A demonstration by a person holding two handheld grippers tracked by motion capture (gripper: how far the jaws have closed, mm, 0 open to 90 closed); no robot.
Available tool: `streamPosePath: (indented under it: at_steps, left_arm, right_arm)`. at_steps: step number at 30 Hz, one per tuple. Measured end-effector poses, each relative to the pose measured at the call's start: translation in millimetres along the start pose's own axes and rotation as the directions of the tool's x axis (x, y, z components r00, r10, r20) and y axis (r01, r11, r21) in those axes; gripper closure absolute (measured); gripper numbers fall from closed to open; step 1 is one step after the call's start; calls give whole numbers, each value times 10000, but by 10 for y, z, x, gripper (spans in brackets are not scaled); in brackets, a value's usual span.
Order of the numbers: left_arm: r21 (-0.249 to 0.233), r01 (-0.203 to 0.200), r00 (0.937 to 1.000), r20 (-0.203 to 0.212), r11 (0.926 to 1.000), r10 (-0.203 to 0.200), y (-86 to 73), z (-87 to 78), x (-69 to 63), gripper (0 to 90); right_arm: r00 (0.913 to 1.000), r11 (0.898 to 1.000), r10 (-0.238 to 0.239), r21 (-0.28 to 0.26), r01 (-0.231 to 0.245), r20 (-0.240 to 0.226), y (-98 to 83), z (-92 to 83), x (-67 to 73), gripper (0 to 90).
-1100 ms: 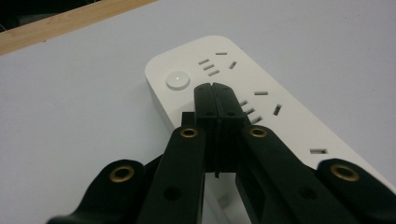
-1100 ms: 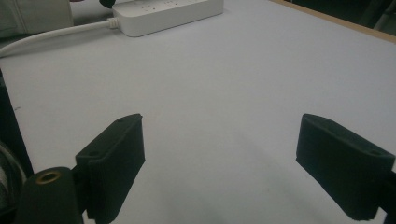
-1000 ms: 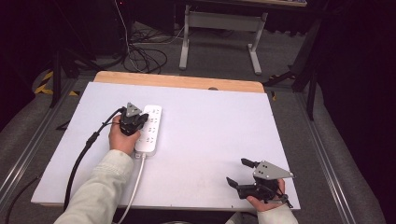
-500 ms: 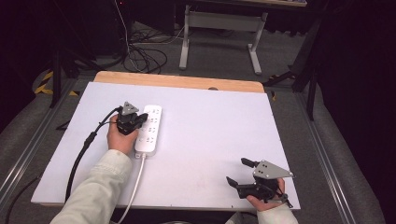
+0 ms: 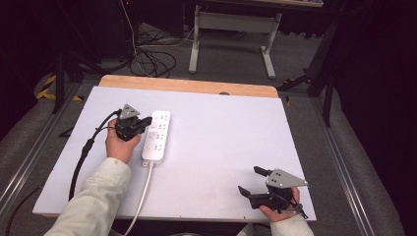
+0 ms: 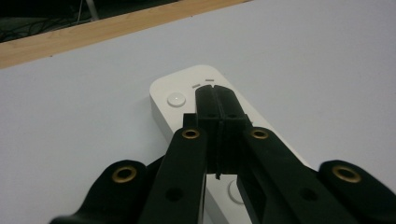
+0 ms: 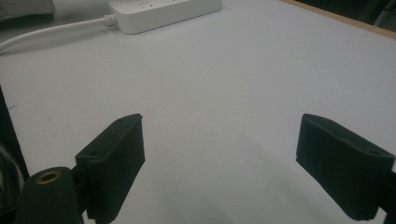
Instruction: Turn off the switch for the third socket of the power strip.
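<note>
A long white plastic power strip (image 5: 156,136) with rounded corners and a smooth, matte shell lies flat on the pale, even top of the bench (image 5: 221,132), whose far edge is a bare wooden band. Its face carries rows of sockets and round white buttons. Its long axis runs from the near side to the far side of the bench in the high view, and a white cord (image 5: 141,196) leaves its near end towards the person. The left tongs (image 6: 218,105), black and hard with ribbed pads, are pressed together with nothing between them, their tips over the strip's face. The right tongs (image 7: 219,163) stand wide apart above bare bench, well away from the strip.
</note>
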State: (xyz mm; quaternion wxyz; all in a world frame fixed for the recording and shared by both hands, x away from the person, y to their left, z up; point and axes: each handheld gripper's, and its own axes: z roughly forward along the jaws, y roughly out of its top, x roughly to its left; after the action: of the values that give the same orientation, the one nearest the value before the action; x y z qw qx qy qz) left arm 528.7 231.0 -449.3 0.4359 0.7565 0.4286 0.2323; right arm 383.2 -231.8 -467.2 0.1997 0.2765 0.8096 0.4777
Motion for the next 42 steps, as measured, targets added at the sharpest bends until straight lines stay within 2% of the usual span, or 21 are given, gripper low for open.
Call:
streamPosePath:
  at_steps: [7, 10, 11, 13, 17, 19, 20, 23, 26, 34, 37, 42]
  left_arm:
    - [-53, 82, 10000, 28, 10000, -82, 26, -69, -7, 878]
    - [-28, 121, 9999, -8, 9999, -121, 31, -89, -21, 758]
    - [-97, 0, 10000, -44, 10000, -1, 36, -100, -21, 733]
    - [-215, 24, 10000, 35, 9998, -23, 54, -149, -41, 683]
    - [-249, 248, 9995, 216, 9994, -243, 82, -231, -88, 536]
    - [-253, 311, 9989, 347, 9992, -302, 90, -264, -98, 510]
    - [-295, 393, 9984, 413, 9988, -381, 102, -314, -115, 461]
    - [-407, 431, 9978, 515, 9982, -410, 124, -391, -136, 398]
    - [-612, 609, 9954, 781, 9963, -561, 160, -536, -182, 356]
    - [-541, 390, 9935, 1087, 9978, -329, 153, -776, -255, 283]
    - [-681, 589, 9871, 1531, 9959, -479, 109, -923, -284, 273]
    - [-821, 405, 9869, 1590, 9958, -270, 51, -1051, -327, 256]
  right_arm:
    - [10000, 10000, 9, -1, -9, 17, 2, 0, -1, 157]
    - [10000, 10000, -8, 3, 8, 0, 2, 2, -1, 157]
    - [10000, 10000, -12, -2, 12, 2, 3, 1, -1, 157]
    - [10000, 10000, -5, 0, 5, 15, 3, 2, -1, 157]
    - [10000, 10000, -8, 16, 8, 40, 6, -1, 3, 157]
    - [10000, 10000, 0, -12, 0, 40, 6, 0, 5, 157]
    - [10000, 10000, -32, 17, 32, 75, 6, -2, 12, 157]
    - [9999, 10000, -34, -2, 34, 101, 7, -8, 13, 157]
    - [9999, 10000, -31, 12, 31, 108, 6, -4, 11, 157]
    - [9999, 10000, -32, 9, 32, 112, 7, -5, 11, 157]
    - [9999, 10000, -27, -6, 27, 108, 8, -9, 11, 157]
    - [10000, 10000, -39, -9, 39, 81, 11, -10, 16, 157]
